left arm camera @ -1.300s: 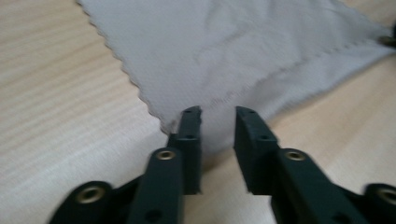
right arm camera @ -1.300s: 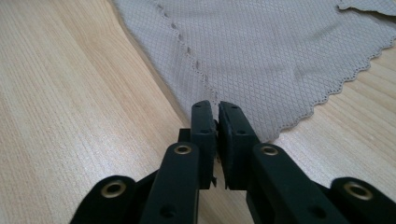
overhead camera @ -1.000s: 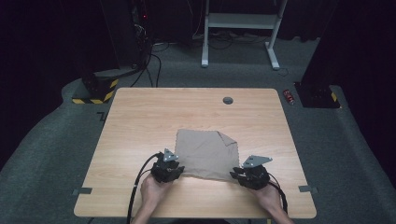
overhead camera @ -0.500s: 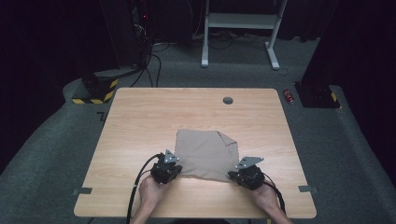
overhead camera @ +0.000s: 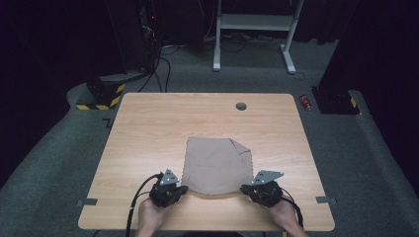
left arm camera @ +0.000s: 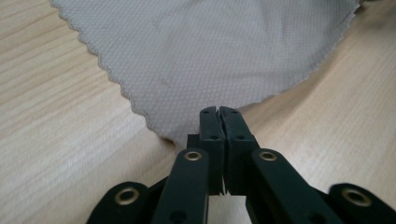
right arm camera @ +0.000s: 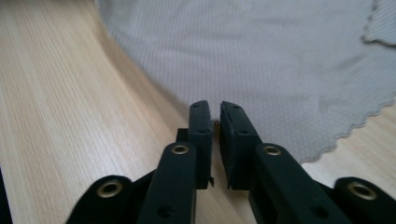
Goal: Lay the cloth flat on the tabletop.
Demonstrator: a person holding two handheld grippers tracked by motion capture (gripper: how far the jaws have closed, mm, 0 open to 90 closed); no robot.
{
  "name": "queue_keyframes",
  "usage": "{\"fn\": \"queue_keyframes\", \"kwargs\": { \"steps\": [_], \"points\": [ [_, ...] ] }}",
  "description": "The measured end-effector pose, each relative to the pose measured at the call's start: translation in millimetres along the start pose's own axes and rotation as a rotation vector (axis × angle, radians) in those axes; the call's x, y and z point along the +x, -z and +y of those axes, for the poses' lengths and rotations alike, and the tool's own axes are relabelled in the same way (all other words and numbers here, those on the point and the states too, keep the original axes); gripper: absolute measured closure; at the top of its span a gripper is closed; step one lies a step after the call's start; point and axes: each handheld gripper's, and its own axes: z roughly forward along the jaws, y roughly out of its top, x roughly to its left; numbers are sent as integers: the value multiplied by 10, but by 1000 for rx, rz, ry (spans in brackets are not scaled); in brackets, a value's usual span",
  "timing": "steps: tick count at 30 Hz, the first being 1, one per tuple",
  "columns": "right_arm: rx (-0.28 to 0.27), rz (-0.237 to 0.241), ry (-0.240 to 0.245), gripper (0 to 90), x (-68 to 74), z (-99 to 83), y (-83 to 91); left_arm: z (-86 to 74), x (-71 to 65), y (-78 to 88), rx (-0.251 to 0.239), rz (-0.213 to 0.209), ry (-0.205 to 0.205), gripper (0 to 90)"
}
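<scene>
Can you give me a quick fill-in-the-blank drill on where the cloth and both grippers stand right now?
1. The cloth lies on a ____ table.
2. The left gripper is shut on the cloth's near ____ corner.
3. The cloth's far right corner is ____ over.
Missing words: wooden; left; folded

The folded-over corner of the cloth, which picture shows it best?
The high view: the whole cloth lies there, with its folded corner at the far right. The right gripper view catches just a bit of that fold at its top right edge; the left gripper view gives plain weave.
</scene>
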Motion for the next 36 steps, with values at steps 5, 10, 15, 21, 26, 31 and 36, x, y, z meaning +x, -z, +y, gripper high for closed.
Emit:
{"fn": "queue_keyframes", "kwargs": {
  "steps": [5,10,15,21,26,31,36],
  "points": [
    [-80,16,-36,768,-57,62,112,-7,9,118,-43,-1,15,829],
    [-63,-22,-57,740,-106,86,111,83,46,136,-85,27,36,732],
    [-8,-55,-73,719,-180,31,-50,117,27,-24,-45,75,30,627],
    [-18,-128,-92,724,-387,156,-172,-4,31,-103,-8,126,25,567],
    [-28,-183,-95,722,-570,344,-327,-70,75,-74,-11,158,37,522],
    [-21,-236,-109,722,-734,492,-507,-4,132,-95,-94,157,81,474],
    [3,-264,-105,721,-810,562,-646,154,165,-283,-101,177,89,453]
  ]
}}
